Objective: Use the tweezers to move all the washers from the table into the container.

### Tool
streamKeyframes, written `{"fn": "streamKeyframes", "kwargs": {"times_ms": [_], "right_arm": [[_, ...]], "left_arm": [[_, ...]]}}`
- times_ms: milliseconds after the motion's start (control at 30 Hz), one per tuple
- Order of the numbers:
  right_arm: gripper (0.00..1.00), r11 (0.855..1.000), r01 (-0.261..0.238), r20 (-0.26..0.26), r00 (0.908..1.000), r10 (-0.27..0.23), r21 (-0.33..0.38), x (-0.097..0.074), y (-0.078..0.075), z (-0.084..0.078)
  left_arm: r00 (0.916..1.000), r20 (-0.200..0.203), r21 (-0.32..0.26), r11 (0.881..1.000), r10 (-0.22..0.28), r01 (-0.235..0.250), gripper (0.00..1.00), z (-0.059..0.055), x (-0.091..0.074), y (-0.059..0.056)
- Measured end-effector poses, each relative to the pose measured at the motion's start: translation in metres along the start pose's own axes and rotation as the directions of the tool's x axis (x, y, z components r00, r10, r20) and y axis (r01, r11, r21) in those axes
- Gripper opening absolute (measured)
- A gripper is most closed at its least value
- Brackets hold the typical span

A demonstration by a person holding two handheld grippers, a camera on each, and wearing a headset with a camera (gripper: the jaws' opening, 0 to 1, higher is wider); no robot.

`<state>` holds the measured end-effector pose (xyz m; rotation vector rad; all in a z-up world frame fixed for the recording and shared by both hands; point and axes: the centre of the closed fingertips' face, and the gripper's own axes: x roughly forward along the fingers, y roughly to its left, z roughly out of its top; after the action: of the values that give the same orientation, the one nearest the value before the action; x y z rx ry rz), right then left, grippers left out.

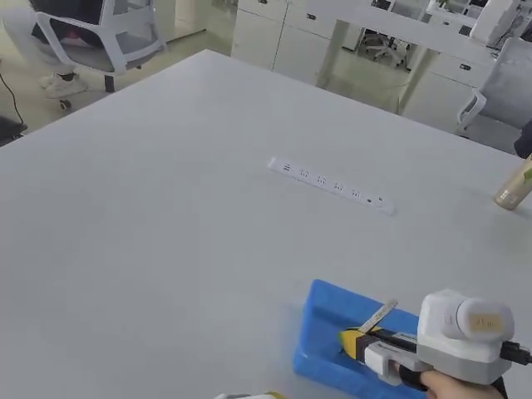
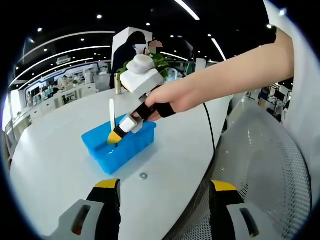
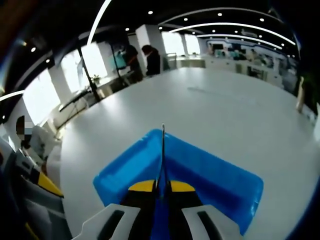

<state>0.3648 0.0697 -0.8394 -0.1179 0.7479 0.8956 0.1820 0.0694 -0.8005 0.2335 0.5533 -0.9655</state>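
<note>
One washer (image 2: 143,176) lies on the white worktop (image 1: 208,249), just outside the blue container (image 2: 120,142), on the side nearest the left gripper (image 2: 165,185). That gripper hangs low near the container, jaws well apart and nothing between them.

The right gripper (image 3: 161,186) is poised above the container. Its jaws are clamped together on the tweezers (image 3: 162,150), which stick out over the container's interior. The tweezer tips are too thin to show whether they carry anything.

Container: open-topped, shallow, rectangular. The visible part of its floor is plain blue and no washer can be made out inside. The portion nearest the right gripper is hidden behind that gripper.

Assessment: the work appears to stand between a drop into the container and the next pick-up. At least the one washer beside the container is not yet moved. The next move would call for lowering the tweezer tips beside the container onto that washer. They must nip its thin edge cleanly off the flat surface, then lift it over the container wall.
</note>
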Motion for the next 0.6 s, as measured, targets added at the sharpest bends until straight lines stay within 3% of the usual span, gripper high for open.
{"fn": "streamKeyframes", "kwargs": {"times_ms": [267, 600], "right_arm": [[0.05, 0.999, 0.002, 0.013, 0.9999, -0.001, -0.040, -0.023, 0.004, 0.000], [0.05, 0.990, 0.033, 0.072, 0.9971, -0.024, -0.135, -0.057, 0.010, 0.018]], "left_arm": [[1.0000, -0.001, -0.008, 1.000, 0.002, -0.002, 0.72, 0.000, -0.001, 0.001], [1.0000, -0.001, 0.000, 1.000, -0.002, 0.002, 0.72, 0.000, 0.000, 0.000]]}}
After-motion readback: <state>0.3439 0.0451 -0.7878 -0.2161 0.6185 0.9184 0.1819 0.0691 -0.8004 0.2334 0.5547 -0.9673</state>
